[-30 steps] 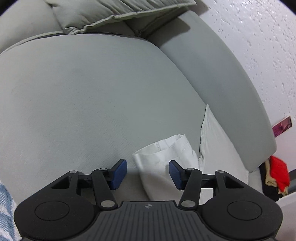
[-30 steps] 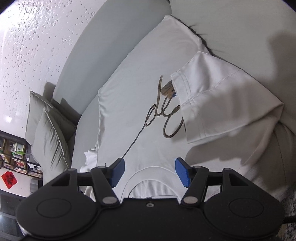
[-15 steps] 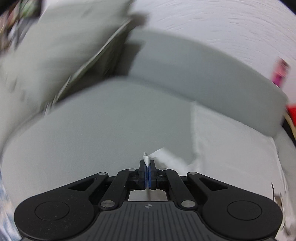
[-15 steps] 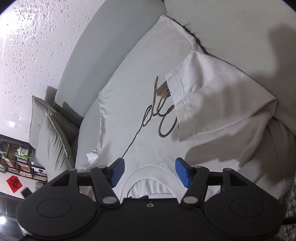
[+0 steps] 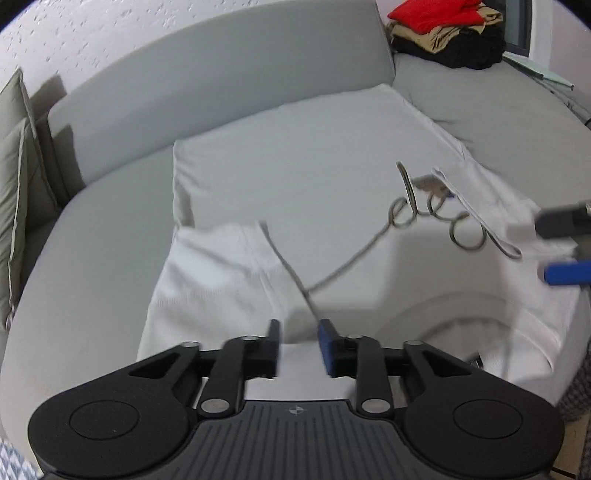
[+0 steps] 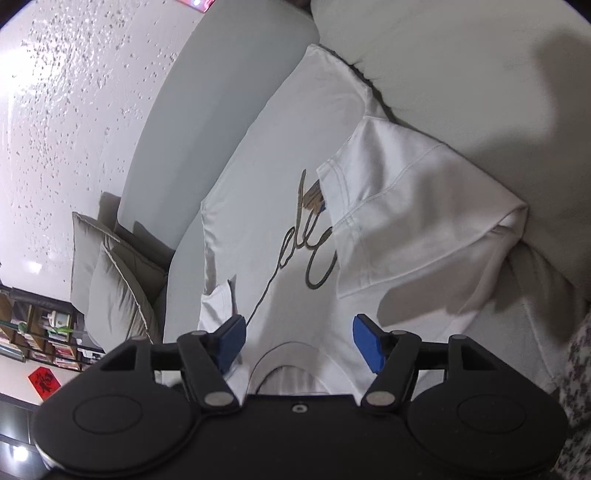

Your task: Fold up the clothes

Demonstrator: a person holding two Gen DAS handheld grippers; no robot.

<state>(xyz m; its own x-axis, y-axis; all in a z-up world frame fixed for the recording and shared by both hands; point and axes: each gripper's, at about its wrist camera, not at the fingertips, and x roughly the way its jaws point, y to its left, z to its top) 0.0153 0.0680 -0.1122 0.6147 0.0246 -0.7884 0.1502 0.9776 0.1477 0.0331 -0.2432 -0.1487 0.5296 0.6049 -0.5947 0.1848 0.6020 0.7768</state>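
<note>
A white T-shirt [image 5: 314, 166] with a dark script print lies flat on the grey sofa [image 5: 110, 221], collar toward me. Its left sleeve [image 5: 218, 269] lies folded in over the body, just ahead of my left gripper [image 5: 300, 338], which is open and holds nothing. In the right wrist view the right sleeve [image 6: 413, 221] is folded in over the T-shirt [image 6: 266, 184], covering part of the print. My right gripper [image 6: 299, 341] hangs open over the collar [image 6: 284, 363]; the right gripper [image 5: 542, 250] also shows at the right edge of the left wrist view.
A pile of red, tan and black clothes [image 5: 443, 33] sits on the sofa's far right corner. Grey cushions [image 6: 110, 280] lean at the left end under a speckled wall [image 6: 74, 110]. A bookshelf [image 6: 40, 332] stands beyond. Patterned fabric [image 6: 576, 369] lies at the right.
My left gripper shut on the left sleeve, swung it inward over the shirt, and has let go; it is now open. The right gripper stayed open, nearly still.
</note>
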